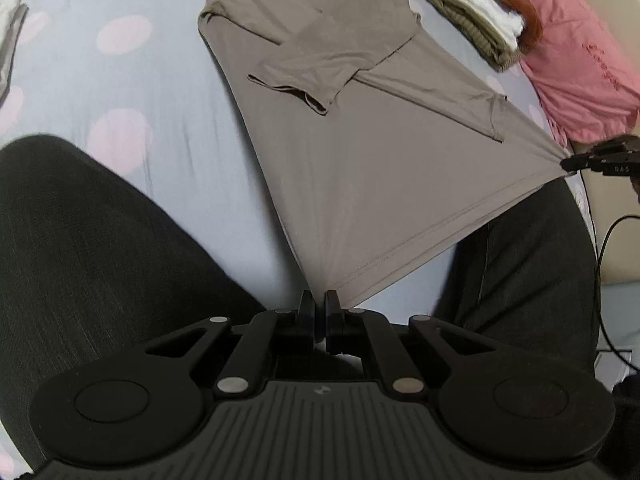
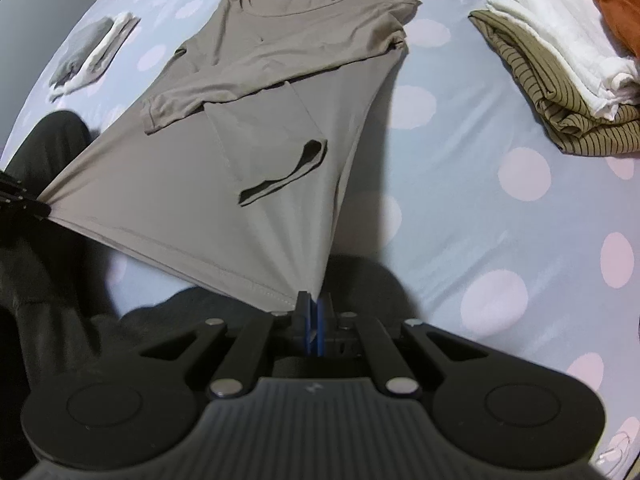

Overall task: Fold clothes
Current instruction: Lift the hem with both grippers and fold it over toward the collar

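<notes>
In the left wrist view, the left gripper [image 1: 320,304] is clenched on one bottom-hem corner of a taupe short-sleeved jersey T-shirt [image 1: 360,152], which stretches away over a pale blue bedsheet with pink dots [image 1: 140,92]; the right gripper [image 1: 572,163] pinches the other hem corner beside a pink garment [image 1: 576,60]. In the right wrist view, the right gripper [image 2: 314,302] grips the hem, sleeves folded inward on the shirt [image 2: 240,168], with a folded stack of white and olive striped clothes [image 2: 560,80] well apart to the right.
</notes>
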The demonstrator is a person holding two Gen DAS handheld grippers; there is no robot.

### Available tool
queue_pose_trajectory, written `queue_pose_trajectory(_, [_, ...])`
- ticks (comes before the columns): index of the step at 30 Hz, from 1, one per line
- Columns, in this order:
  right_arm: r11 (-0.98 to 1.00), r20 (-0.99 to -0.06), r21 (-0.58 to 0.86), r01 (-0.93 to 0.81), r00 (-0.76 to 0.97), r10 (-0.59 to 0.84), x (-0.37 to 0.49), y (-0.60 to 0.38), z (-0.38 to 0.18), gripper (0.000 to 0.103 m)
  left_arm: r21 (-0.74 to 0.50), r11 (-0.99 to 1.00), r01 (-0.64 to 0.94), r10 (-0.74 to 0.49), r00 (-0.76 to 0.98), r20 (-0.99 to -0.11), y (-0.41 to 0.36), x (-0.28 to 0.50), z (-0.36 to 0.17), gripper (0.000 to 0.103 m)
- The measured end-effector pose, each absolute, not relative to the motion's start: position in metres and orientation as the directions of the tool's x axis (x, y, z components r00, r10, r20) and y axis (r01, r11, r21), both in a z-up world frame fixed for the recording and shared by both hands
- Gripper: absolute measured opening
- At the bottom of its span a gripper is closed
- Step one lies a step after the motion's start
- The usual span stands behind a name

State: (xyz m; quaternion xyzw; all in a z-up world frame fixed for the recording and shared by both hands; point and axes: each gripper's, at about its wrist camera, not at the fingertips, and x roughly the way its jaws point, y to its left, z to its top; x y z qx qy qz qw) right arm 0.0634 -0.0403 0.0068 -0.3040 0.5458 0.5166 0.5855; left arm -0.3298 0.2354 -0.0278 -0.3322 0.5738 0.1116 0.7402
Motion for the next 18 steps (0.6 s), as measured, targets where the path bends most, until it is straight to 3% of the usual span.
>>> queue_pose_trajectory(18, [0.333, -0.949, 0.224, -0.916, -0.128, 0.287, 0.122, 0.050, 0.010, 0.004, -0.465, 0.650, -0.601, -0.199, 0.455, -0.868, 0.347, -0.282, -0.022, 0.003])
